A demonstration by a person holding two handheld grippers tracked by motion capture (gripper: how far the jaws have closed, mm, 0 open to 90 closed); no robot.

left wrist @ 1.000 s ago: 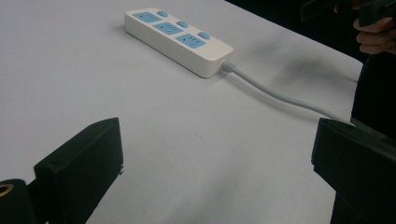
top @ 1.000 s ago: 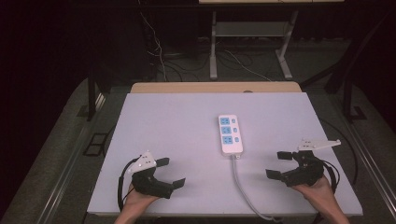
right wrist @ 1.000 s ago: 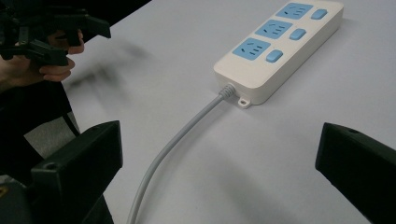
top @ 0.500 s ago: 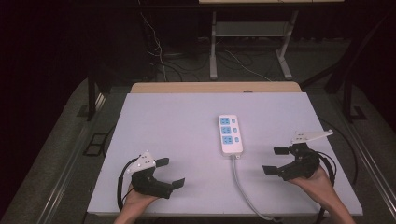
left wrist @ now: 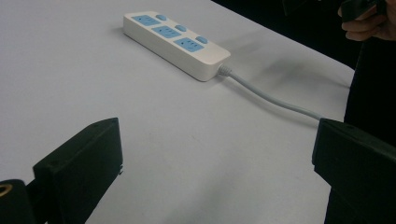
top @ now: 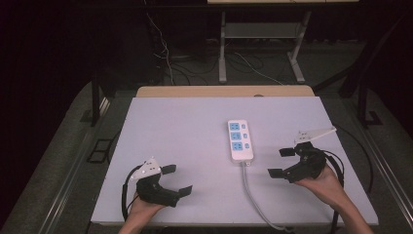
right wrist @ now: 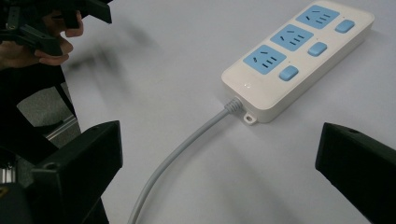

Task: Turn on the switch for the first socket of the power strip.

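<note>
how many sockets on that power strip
3, blue, in a row along the power strip: one at the far end, one in the middle, one nearest the cable.

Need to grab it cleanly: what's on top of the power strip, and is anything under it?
The power strip carries three blue sockets, each with a blue button beside it. Nothing is plugged in. It lies flat on the table; its underside is hidden.
</note>
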